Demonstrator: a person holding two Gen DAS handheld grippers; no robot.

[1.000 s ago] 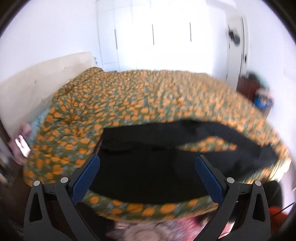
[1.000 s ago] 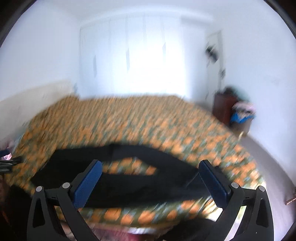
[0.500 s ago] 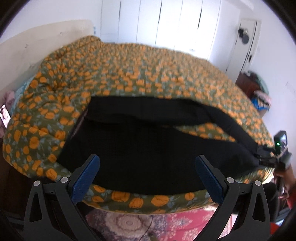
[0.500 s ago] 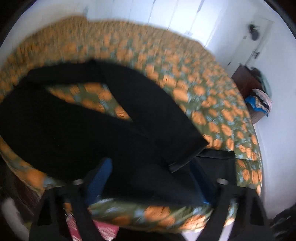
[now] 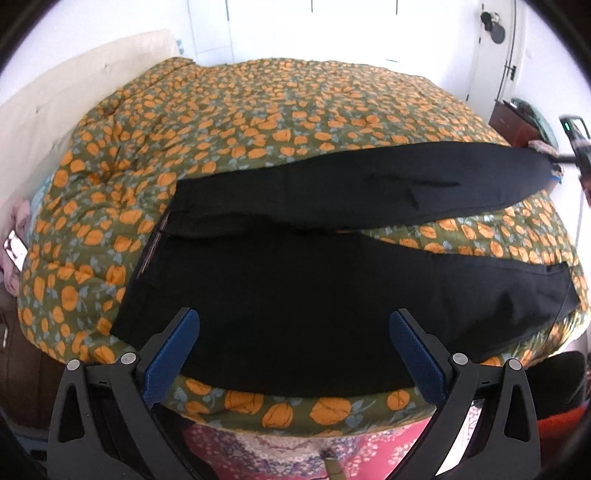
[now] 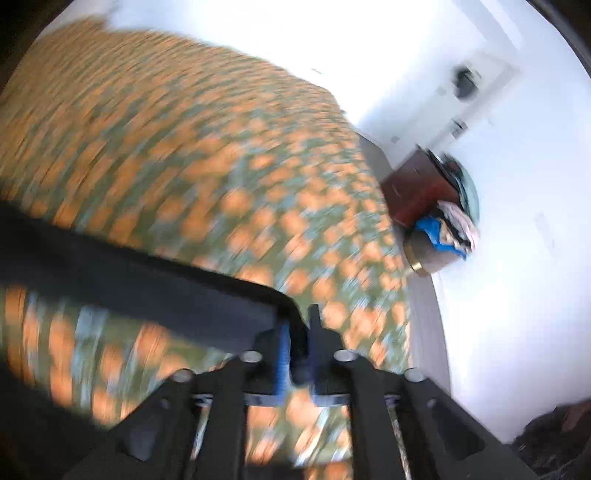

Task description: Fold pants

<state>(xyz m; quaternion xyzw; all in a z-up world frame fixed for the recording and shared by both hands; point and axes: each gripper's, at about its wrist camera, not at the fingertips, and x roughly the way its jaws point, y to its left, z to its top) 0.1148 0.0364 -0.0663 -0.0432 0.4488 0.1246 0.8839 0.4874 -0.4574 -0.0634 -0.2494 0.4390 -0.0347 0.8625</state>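
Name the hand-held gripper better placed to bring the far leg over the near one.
Right. The right hand-held gripper is shut on the far leg's cuff, which is lifted off the bedspread. The left hand-held gripper hangs open and empty above the pants.

We see a bedroom with white walls (image 6: 517,258) and glaring light washing out the white wardrobe doors (image 5: 295,29) past the bed's far edge. The bed carries an olive quilt printed with orange flowers (image 5: 277,110), and a pale headboard (image 5: 74,85) lines its left edge. A white door (image 5: 498,48) stands at the right, near a dark wooden cabinet (image 6: 413,192) heaped with clothes (image 6: 454,225). A pink patterned rug (image 5: 295,450) lies below the near edge.
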